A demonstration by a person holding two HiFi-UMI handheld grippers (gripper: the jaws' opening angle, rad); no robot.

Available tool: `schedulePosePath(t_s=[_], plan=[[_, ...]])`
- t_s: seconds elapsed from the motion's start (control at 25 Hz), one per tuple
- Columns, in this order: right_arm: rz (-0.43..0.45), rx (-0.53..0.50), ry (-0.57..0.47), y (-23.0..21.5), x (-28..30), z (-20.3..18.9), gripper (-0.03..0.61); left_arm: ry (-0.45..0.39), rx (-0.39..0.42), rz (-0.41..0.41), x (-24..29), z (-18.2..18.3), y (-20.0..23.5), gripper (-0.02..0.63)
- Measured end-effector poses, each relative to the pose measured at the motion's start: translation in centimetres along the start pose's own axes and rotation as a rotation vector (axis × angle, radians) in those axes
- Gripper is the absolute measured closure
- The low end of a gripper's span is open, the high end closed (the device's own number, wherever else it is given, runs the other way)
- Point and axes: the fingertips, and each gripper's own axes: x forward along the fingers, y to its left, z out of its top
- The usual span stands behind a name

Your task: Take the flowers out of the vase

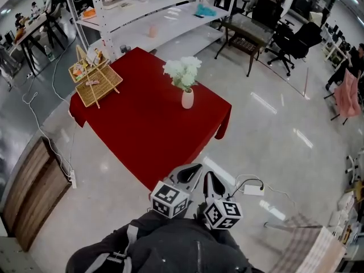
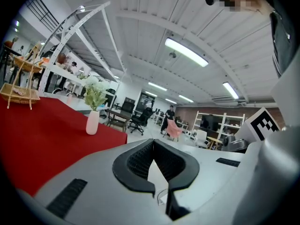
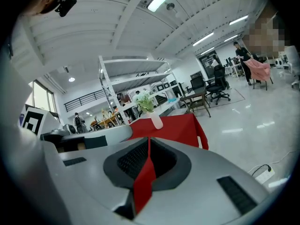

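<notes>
White and green flowers (image 1: 183,71) stand upright in a small pale pink vase (image 1: 187,98) near the far right side of a red-clothed table (image 1: 142,135). Both grippers are held close to my body, short of the table's near corner and well away from the vase. The left gripper (image 1: 190,172) has its jaw tips together with nothing between them, and so does the right gripper (image 1: 211,181). The left gripper view shows the vase (image 2: 92,122) ahead to the left of that gripper (image 2: 153,142). In the right gripper view the vase (image 3: 156,122) stands straight ahead, beyond that gripper (image 3: 149,138).
A wicker basket stand (image 1: 98,84) sits on the table's far left corner. A power strip (image 1: 253,189) with its cable lies on the floor to the right. A wooden panel (image 1: 31,192) stands at left, white shelving (image 1: 153,16) behind the table, office chairs (image 1: 284,38) beyond.
</notes>
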Motion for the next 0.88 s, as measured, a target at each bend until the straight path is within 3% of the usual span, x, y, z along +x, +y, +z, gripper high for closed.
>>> schedulePosePath(t_s=[0.44, 0.88], plan=[[0.027, -0.024, 0.021, -1.9, 5.8, 3.5, 0.561, -0.039, 0.002, 0.049, 4.6, 3.9, 4.5, 0.604], [0.089, -0.079, 0.105, -2.7, 12.0, 4.7, 0.561, -0.064, -0.053, 0.133, 7.9, 5.1, 9.8, 0.604]])
